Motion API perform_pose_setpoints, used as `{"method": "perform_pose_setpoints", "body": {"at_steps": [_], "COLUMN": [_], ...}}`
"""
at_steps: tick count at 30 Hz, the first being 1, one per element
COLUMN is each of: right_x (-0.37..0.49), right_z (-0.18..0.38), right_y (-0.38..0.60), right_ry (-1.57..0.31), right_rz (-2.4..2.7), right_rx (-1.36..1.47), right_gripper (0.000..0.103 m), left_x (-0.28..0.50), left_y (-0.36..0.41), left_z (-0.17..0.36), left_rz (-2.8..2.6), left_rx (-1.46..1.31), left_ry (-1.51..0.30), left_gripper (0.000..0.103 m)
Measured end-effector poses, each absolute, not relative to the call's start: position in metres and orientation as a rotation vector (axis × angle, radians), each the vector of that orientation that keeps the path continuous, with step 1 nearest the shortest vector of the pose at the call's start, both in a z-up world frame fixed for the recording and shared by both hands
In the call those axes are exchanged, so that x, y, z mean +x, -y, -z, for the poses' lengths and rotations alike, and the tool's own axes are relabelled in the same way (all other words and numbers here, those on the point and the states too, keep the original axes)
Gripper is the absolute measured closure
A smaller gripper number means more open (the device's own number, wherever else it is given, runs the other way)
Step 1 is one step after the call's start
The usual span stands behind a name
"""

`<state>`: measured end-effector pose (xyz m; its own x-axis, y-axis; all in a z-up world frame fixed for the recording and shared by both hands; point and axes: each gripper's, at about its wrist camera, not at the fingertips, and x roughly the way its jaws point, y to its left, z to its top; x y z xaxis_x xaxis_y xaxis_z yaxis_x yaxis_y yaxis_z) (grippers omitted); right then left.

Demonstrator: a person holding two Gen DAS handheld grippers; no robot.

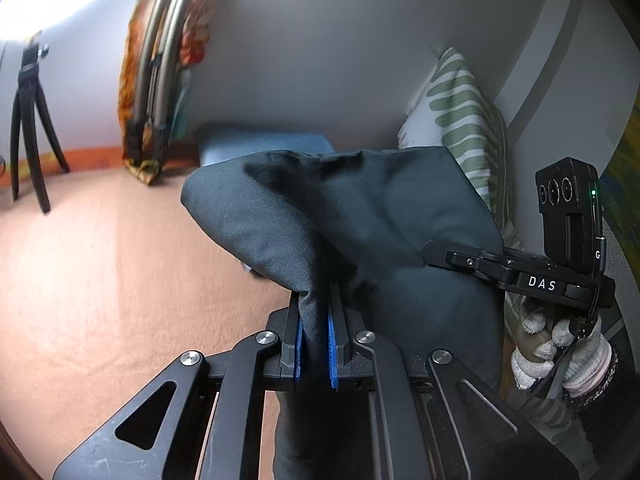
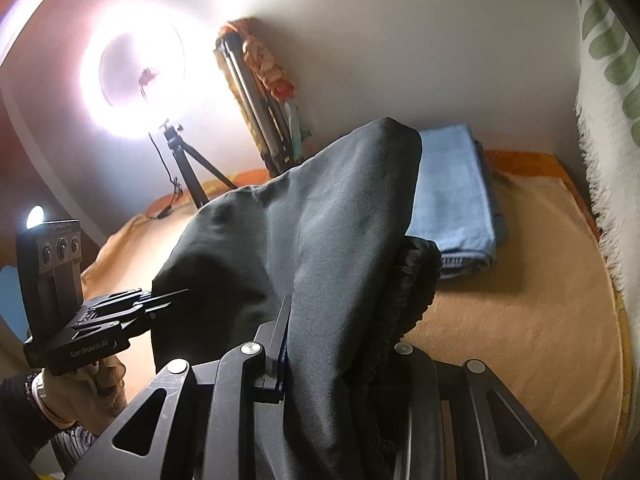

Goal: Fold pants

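Pants (image 1: pixel 360 216) hang lifted between both grippers, long axis running gripper to gripper, clear of the bed. Left gripper (image 1: pixel 316 344) clamped on a fabric fold; right gripper (image 2: pixel 332 344) clamped near the elastic waistband. Neither hand nearer, both carry. Orange blanket (image 2: pixel 520 320) below, folded blue jeans (image 2: pixel 456 200) by the wall, ring light (image 2: pixel 136 72) on tripod.
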<state>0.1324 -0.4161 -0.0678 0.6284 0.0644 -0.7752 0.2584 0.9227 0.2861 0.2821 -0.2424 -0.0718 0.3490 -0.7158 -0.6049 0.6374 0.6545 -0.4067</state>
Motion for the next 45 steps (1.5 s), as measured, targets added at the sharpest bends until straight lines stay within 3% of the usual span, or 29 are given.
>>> {"method": "perform_pose_setpoints", "body": {"at_steps": [20,45], "right_x": [0.135,0.206], "right_z": [0.006,0.006], "right_y": [0.431,0.504], "right_ry": [-0.767,-0.736], "right_rz": [0.154,0.188], "right_rx": [0.343,0.340], "right_gripper": [0.075,0.075], "left_x": [0.291,0.359], "left_y": [0.271,0.319], "left_z": [0.016,0.010], "left_rz": [0.904,0.886], "left_rx": [-0.038,-0.026], "left_ry": [-0.693,-0.651], "left_gripper": [0.095,0.095]}}
